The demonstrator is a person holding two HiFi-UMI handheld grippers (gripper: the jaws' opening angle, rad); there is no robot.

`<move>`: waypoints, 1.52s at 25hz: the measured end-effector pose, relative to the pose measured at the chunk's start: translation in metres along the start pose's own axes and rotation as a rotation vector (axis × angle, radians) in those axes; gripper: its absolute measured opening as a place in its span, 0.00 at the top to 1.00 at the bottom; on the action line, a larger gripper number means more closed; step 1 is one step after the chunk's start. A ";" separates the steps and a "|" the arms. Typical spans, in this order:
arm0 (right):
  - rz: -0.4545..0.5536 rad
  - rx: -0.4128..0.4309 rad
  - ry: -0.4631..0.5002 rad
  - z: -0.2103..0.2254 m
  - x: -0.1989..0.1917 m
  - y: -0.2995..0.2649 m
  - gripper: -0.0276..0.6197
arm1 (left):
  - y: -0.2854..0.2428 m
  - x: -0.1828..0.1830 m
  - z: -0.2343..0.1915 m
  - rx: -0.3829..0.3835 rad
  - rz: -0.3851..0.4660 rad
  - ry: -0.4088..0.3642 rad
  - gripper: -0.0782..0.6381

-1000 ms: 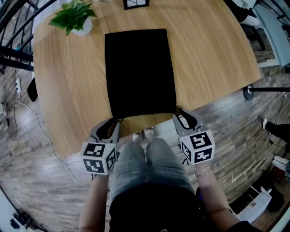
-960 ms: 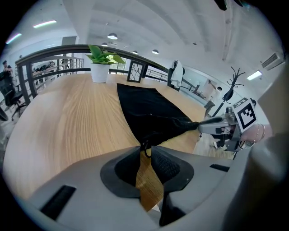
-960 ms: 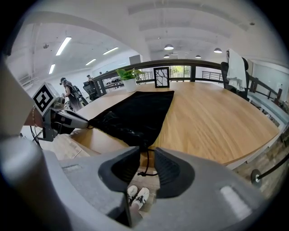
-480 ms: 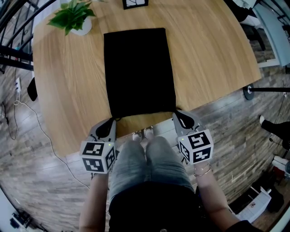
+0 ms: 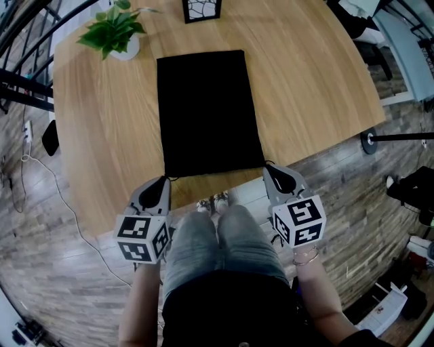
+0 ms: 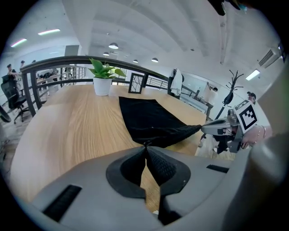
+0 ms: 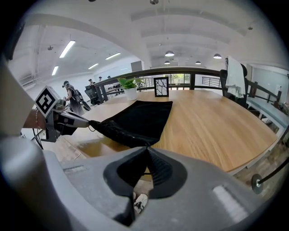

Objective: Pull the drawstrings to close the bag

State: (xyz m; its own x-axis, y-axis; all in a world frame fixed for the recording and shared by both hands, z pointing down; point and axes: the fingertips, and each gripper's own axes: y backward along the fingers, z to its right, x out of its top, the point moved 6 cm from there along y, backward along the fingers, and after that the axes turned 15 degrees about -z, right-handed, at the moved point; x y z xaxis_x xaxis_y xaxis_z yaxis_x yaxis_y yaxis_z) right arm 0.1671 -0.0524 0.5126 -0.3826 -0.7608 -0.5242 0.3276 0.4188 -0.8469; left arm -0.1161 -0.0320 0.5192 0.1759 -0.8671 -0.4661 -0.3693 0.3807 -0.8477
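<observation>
A flat black drawstring bag (image 5: pixel 209 108) lies on the round wooden table (image 5: pixel 95 135), its mouth toward the near edge. My left gripper (image 5: pixel 165 179) is at the mouth's left corner, and its jaws have just been closing on the thin black drawstring (image 6: pixel 145 144) there. At the right corner my right gripper (image 5: pixel 266 167) has closed the same way, shut on the other drawstring (image 7: pixel 145 145). The mouth edge (image 7: pixel 115 131) hangs slightly raised between the two grippers. Each gripper view shows the opposite one: right gripper (image 6: pixel 212 129), left gripper (image 7: pixel 79 121).
A potted plant (image 5: pixel 115 30) and a small framed picture (image 5: pixel 202 8) stand at the table's far side. The person's legs (image 5: pixel 217 237) are just below the near table edge. A black railing (image 5: pixel 20 88) runs along the left.
Both grippers went from open to shut at the bag's near corners and rose a little, lifting the mouth edge off the table.
</observation>
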 end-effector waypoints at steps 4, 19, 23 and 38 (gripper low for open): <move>0.020 -0.010 0.014 0.001 0.008 0.007 0.95 | 0.008 0.010 -0.002 0.005 0.028 -0.020 0.86; 0.079 -0.079 0.077 0.016 0.041 0.031 0.95 | 0.033 0.038 -0.014 0.034 0.102 -0.048 0.86; 0.118 -0.091 0.094 0.016 0.055 0.038 0.95 | 0.042 0.046 -0.019 0.049 0.140 -0.042 0.86; 0.315 -0.131 0.156 0.017 0.126 0.088 0.96 | 0.101 0.101 -0.032 0.082 0.365 -0.019 0.86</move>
State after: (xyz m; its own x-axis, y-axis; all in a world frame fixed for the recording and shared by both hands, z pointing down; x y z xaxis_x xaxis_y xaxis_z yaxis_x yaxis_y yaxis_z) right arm 0.1620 -0.1199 0.3737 -0.4113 -0.5043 -0.7593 0.3405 0.6878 -0.6412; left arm -0.1646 -0.0912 0.3940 0.0630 -0.6638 -0.7453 -0.3366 0.6889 -0.6420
